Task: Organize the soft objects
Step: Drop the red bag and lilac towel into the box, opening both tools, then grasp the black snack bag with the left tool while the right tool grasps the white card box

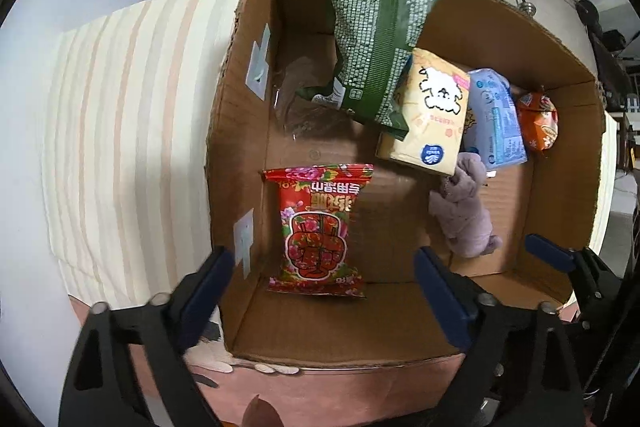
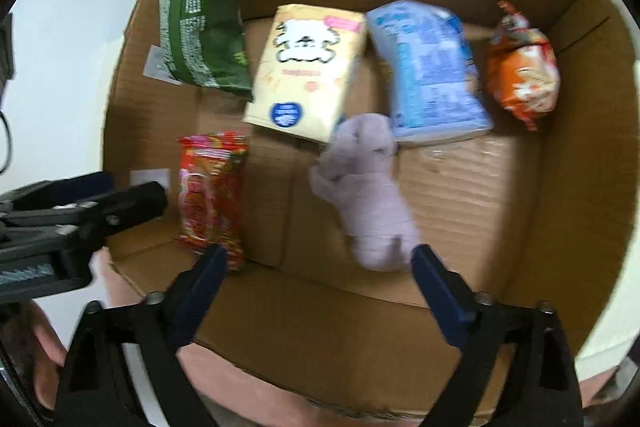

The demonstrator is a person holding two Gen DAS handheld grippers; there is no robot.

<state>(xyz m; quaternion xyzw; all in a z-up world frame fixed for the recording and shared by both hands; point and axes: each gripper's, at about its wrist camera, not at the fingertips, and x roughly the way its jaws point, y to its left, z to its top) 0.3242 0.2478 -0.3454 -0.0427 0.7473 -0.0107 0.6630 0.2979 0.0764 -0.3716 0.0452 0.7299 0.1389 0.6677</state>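
Soft objects: six items lie inside an open cardboard box [image 1: 560, 155], none of them held.
Cardboard box: brown, flaps up, resting on a striped cream cover [image 1: 120, 131]; a pink surface [image 1: 320, 395] shows along its near edge.
Red packet [image 1: 318, 227]: flowered wrapper, flat on the box floor near the left wall, between the left gripper's fingertips in the left wrist view; the right wrist view shows it just ahead of the right gripper's left finger.
Green bag [image 1: 368, 39]: tall, dark, printed with white text, leaning in the far left corner and rising above the rim.
Cream pack [image 1: 432, 115]: yellow-cream with a white dog drawing and a blue round mark, lying against the lower edge of the green bag.
Blue pack [image 1: 496, 119]: pale blue with print, just beside the cream pack on its right.
Orange packet [image 1: 538, 123]: small, near the far right wall, beside the blue pack.
Plush toy [image 1: 466, 211]: pale lilac, lying on the floor of the box, its upper end touching the lower edges of the cream and blue packs.
Left gripper [image 1: 324, 271]: fingers spread wide, released, hovering over the near left part of the box with nothing between them but the red packet below.
Right gripper [image 2: 318, 267]: fingers spread apart, released, above the near edge of the box; the plush toy's lower end lies next to its right finger [image 2: 436, 279]. This view is blurred.
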